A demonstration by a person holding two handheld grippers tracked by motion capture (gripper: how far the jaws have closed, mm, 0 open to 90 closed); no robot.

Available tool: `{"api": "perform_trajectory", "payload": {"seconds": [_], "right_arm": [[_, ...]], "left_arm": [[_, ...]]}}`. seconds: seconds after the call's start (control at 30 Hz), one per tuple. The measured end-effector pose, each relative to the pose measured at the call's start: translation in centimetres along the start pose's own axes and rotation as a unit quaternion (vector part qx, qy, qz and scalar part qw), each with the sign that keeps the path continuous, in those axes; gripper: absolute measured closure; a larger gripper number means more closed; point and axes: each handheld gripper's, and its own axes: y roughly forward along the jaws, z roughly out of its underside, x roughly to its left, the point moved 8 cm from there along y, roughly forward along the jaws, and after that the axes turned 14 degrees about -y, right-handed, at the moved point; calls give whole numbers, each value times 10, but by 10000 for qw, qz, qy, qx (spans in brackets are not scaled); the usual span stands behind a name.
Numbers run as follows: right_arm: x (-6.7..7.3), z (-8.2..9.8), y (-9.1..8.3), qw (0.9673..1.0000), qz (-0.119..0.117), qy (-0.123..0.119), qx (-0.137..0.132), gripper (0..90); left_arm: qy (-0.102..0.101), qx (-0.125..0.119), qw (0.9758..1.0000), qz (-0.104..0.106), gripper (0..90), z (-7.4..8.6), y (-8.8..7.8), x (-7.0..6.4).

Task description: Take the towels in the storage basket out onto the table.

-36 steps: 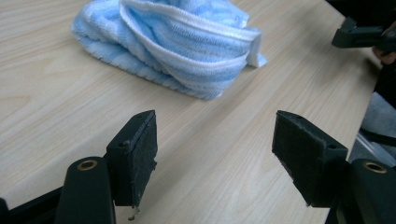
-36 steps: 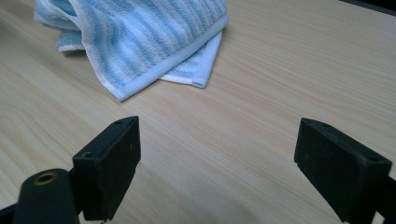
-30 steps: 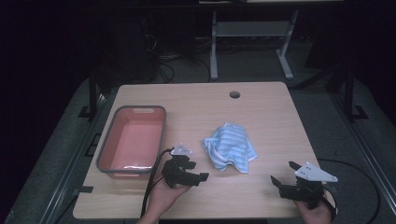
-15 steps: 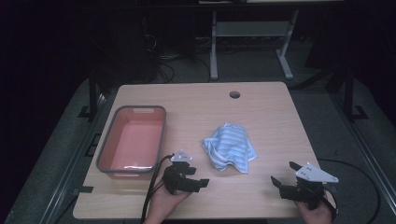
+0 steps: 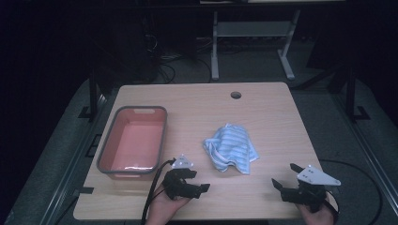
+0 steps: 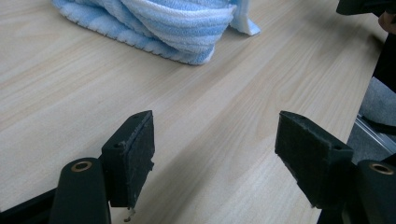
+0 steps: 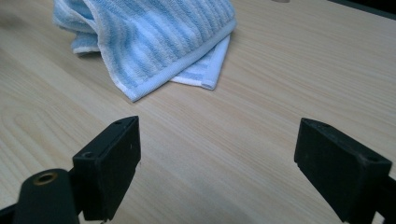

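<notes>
Two grippers sit near the front edge of the table (image 5: 263, 108), both released and holding nothing. Farthest left, beyond the left gripper (image 5: 196, 183) and to its left, stands a red tub (image 5: 109, 151) with a grey rim, empty as far as the high view shows. The left gripper's jaws have just been opening and stand wide, with bare wood between them; in the left gripper view the striped towel (image 6: 154, 25) lies ahead of its fingertips, near but not touching.

That crumpled blue-and-white towel (image 5: 231, 149) rests between the two grippers and a little farther from the person, well apart from the tub. The right gripper (image 5: 286, 176) is also spread wide over bare table; in its own view the towel (image 7: 154, 42) lies ahead and to the left, with a folded corner pointing toward it.

The step in hand looks like reaching for the towel. Done well, the left gripper should advance low, take the nearest thick fold rather than a thin hem, and close fully before lifting, so the cloth does not slip or drag while it is carried toward the tub.
</notes>
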Motion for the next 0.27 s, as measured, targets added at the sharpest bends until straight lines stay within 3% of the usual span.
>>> {"api": "perform_trajectory", "payload": {"seconds": [0.27], "right_arm": [[2, 1, 2, 10000, -79, -2, -29, 141]], "left_arm": [[33, -6, 10000, 2, 279, 0, 5, -3]]}}
